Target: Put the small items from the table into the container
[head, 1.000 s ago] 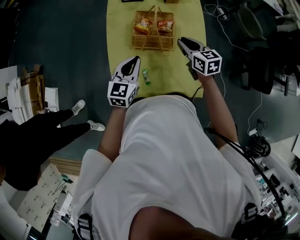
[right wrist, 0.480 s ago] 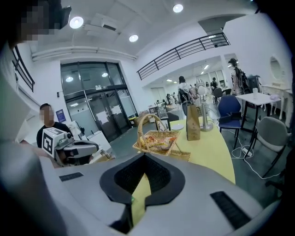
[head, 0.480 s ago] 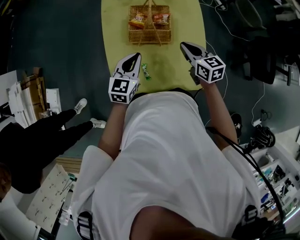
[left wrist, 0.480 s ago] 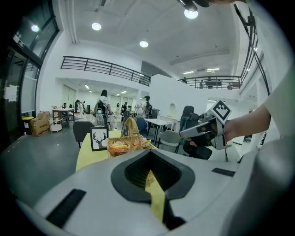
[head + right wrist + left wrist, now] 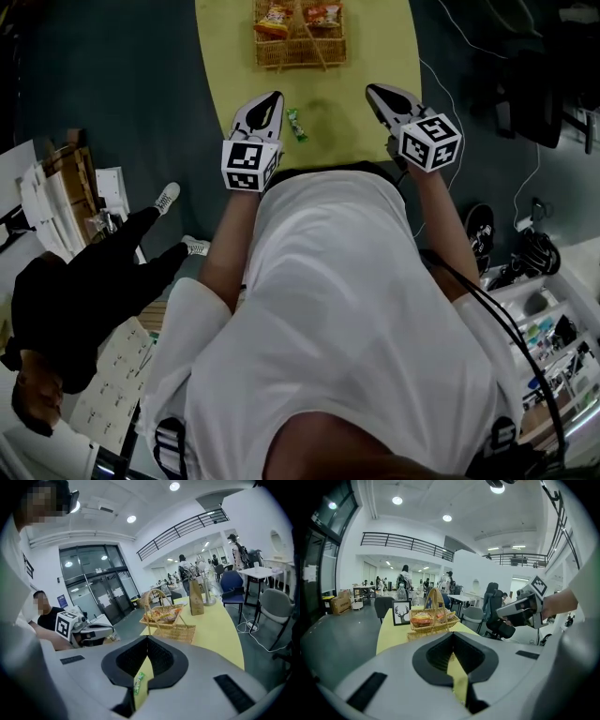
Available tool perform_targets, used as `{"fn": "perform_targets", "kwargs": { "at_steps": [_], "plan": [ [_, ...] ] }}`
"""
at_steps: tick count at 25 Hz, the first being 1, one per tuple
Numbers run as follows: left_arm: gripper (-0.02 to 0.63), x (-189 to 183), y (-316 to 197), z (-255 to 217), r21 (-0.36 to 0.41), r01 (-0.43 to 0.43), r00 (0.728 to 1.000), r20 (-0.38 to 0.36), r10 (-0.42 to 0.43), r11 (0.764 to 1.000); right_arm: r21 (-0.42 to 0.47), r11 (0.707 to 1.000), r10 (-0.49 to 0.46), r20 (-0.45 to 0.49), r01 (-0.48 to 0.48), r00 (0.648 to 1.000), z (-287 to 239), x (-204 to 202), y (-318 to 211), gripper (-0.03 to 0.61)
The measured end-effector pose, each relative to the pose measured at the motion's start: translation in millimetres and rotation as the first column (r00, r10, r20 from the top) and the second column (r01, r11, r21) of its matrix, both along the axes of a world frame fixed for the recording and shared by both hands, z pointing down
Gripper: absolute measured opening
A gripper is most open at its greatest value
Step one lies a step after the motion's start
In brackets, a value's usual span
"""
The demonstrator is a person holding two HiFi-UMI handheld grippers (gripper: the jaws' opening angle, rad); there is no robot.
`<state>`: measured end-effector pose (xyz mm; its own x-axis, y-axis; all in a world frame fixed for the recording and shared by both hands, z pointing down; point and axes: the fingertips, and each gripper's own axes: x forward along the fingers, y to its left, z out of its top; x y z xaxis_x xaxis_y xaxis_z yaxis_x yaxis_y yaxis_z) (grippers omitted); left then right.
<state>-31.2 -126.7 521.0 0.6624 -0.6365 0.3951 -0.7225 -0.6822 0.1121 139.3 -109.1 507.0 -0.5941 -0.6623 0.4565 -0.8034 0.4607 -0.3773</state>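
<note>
The left gripper (image 5: 271, 98) and the right gripper (image 5: 373, 90) both hover over the near end of a yellow table (image 5: 361, 56). Each has its jaws pressed together with nothing between them.

A small green wrapped sweet (image 5: 296, 125) lies on the bare tabletop between the two grippers. It sits just beside the left one and well apart from the right. In the right gripper view the same sweet (image 5: 138, 682) shows through the slot below the closed jaws, lying on the table and not gripped.

Farther along the table stands a wicker basket (image 5: 281, 58) that already holds two orange and red snack packets (image 5: 275, 17). Its tall handle (image 5: 433, 603) arches upright over the opening and crosses above the packets.

Beyond the basket, the left gripper view shows a framed deer picture (image 5: 401, 612) with a clear bottle (image 5: 401, 591) behind it. The right gripper view shows a brown paper bag (image 5: 196, 601) standing on the far side of the basket.

Off the table's left edge, a person in dark clothes (image 5: 84, 291) sits with legs stretched out and white shoes (image 5: 166, 197) on the floor. Cables (image 5: 441, 84) trail over the floor to the right of the table.
</note>
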Motion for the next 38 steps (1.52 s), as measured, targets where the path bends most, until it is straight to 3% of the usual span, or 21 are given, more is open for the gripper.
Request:
{"fn": "perform_targets", "kwargs": {
  "at_steps": [6, 12, 18, 25, 32, 38],
  "plan": [
    [0.009, -8.4, 1.2, 44.7, -0.072, -0.016, 0.998, 0.054, 0.020, 0.997, -0.037, 0.999, 0.013, -0.003, -0.013, 1.000, 10.7, -4.8, 22.1, 0.015],
    [0.032, -17.0, 16.7, 117.7, -0.202, -0.089, 0.980, 0.157, 0.122, 0.975, -0.080, 0.996, 0.041, -0.021, -0.043, 0.999, 19.6, -16.7, 50.0, 0.015],
    [0.087, 2.1, 33.1, 188.6, -0.358, -0.137, 0.946, 0.228, 0.229, 0.923, -0.110, 0.990, 0.083, -0.040, -0.087, 0.996, 27.6, 3.4, 63.4, 0.015],
    [0.129, 3.6, 59.8, 265.6, -0.555, -0.049, 0.932, 0.274, 0.238, 0.831, -0.150, 0.980, 0.127, -0.052, -0.134, 0.990, 39.9, 12.5, 82.5, 0.015],
    [0.129, 16.2, 74.9, 292.9, -0.608, -0.008, 0.919, 0.309, 0.246, 0.794, -0.170, 0.973, 0.143, -0.071, -0.153, 0.987, 46.6, 23.5, 96.6, 0.015],
    [0.117, 18.9, 77.2, 308.8, -0.606, -0.004, 0.903, 0.339, 0.263, 0.796, -0.176, 0.971, 0.152, -0.086, -0.165, 0.985, 49.5, 27.2, 98.0, 0.015]
  ]
}}
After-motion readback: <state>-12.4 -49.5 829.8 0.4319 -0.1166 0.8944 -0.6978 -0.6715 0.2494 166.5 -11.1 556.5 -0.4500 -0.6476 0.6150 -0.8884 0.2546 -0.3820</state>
